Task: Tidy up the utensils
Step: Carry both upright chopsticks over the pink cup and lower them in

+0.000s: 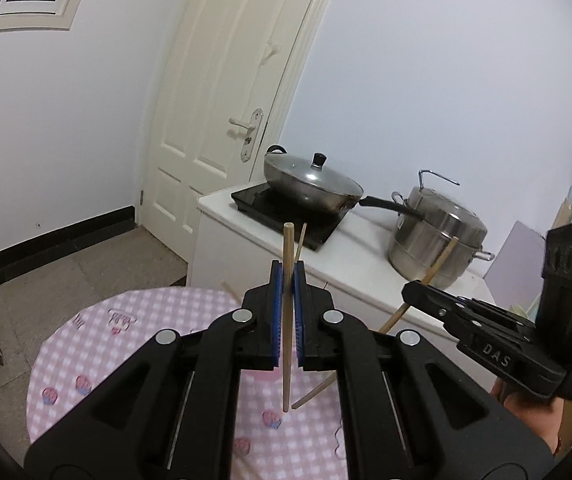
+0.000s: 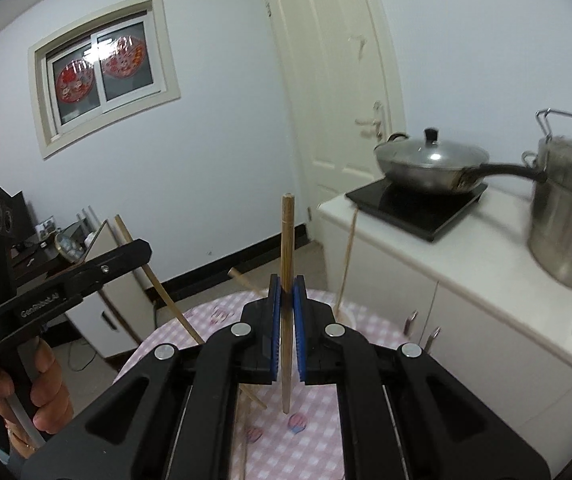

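Left wrist view: left claw (image 1: 288, 276) clamped on upright chopstick (image 1: 287, 320), above pink checked surface (image 1: 126, 344). Right claw (image 2: 287, 292) likewise clamped on second chopstick (image 2: 287, 280). Beyond: white cabinet (image 1: 246, 256) bearing lidded wok (image 1: 310, 184), steel steamer pot (image 1: 438, 240); door (image 1: 222, 100) behind.

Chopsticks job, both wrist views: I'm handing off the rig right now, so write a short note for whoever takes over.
Left tongs: shut on a chopstick, held upright; a second, thinner stick sits tilted just behind it, grip on that one unclear.
Right tongs: shut on one chopstick, also upright.
Both are lifted above the round table with the pink checked cloth.
More chopsticks show near the table: one beyond the right tongs, one leaning by the white cabinet.
Done: sticks picked up. Left: set them down together; no holder is in view.
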The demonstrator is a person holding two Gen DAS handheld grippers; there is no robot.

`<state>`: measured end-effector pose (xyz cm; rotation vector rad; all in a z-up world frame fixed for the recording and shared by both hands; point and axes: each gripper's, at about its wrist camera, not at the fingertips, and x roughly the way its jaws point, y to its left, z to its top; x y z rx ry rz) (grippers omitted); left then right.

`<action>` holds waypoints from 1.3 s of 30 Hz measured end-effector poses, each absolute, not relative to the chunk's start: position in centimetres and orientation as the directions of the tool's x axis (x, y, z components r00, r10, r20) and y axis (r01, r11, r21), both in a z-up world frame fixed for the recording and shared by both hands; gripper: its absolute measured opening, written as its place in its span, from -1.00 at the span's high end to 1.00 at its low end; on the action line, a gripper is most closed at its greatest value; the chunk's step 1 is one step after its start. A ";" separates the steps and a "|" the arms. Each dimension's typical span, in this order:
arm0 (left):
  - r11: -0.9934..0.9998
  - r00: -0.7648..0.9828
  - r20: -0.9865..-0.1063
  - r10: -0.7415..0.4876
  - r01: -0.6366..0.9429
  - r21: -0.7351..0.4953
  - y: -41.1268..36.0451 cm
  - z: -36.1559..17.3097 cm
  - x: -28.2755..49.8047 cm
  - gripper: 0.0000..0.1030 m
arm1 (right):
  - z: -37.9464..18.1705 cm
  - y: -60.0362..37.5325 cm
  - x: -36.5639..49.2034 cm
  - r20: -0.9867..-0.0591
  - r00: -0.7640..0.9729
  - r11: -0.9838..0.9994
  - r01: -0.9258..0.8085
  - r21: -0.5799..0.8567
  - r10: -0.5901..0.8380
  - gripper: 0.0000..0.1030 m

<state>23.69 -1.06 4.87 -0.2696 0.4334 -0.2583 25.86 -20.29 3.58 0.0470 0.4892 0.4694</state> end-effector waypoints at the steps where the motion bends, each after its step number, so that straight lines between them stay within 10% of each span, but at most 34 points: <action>1: 0.932 0.878 -0.372 -0.300 0.188 -0.309 -1.3 5.1 24.2 0.89 | 3.8 -20.5 26.1 -0.433 0.786 0.895 -0.419 0.153 0.441 0.90; 14: 0.945 0.939 -0.275 -0.206 0.119 -0.305 -3.7 5.9 29.1 0.89 | 4.7 -22.0 28.7 -0.267 0.892 0.930 -0.339 0.141 0.365 0.90; 39: 0.960 0.901 -0.380 -0.211 0.118 -0.254 -5.2 -2.3 31.4 0.89 | -2.9 -20.4 30.5 -0.363 0.873 0.945 -0.311 0.101 0.326 0.90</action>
